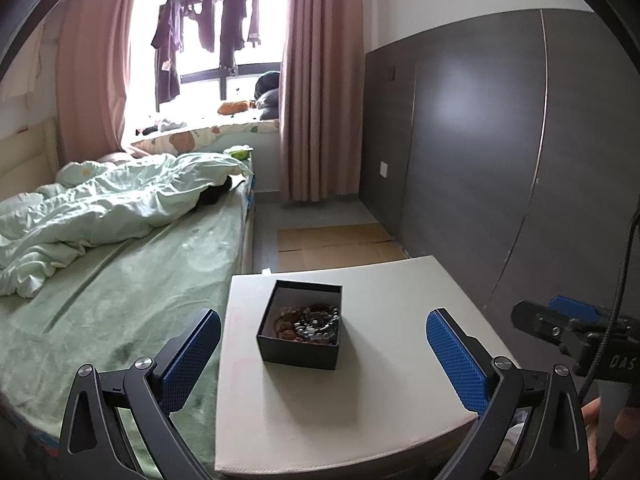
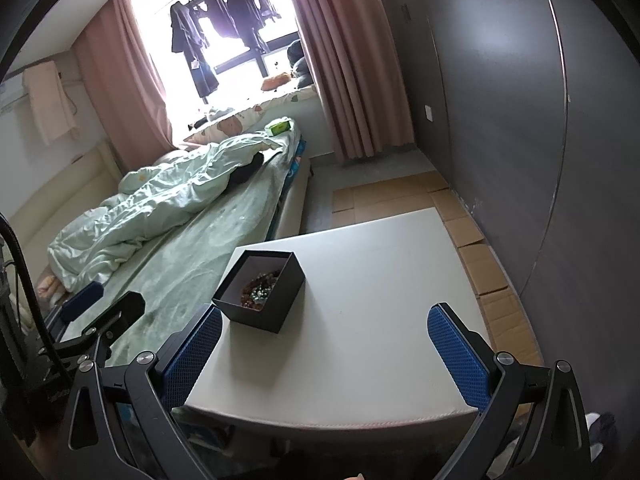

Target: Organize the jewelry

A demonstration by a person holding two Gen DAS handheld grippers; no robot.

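A black open box (image 1: 301,330) stands on a small white table (image 1: 360,408). Inside it lie beaded bracelets (image 1: 310,323), brown and grey. My left gripper (image 1: 323,334) is open and empty, with its blue pads either side of the box, a little short of it. In the right wrist view the box (image 2: 262,290) sits at the table's left part with the beads (image 2: 258,290) inside. My right gripper (image 2: 325,330) is open and empty, over the table's near part (image 2: 360,360), to the right of the box. The right gripper also shows in the left wrist view (image 1: 568,328) at the right edge.
A bed (image 1: 132,292) with a green sheet and a crumpled pale duvet (image 1: 100,208) adjoins the table's left side. A dark grey wardrobe wall (image 1: 480,140) runs along the right. Flattened cardboard (image 2: 472,248) lies on the floor beyond the table. Pink curtains (image 1: 316,80) frame the window.
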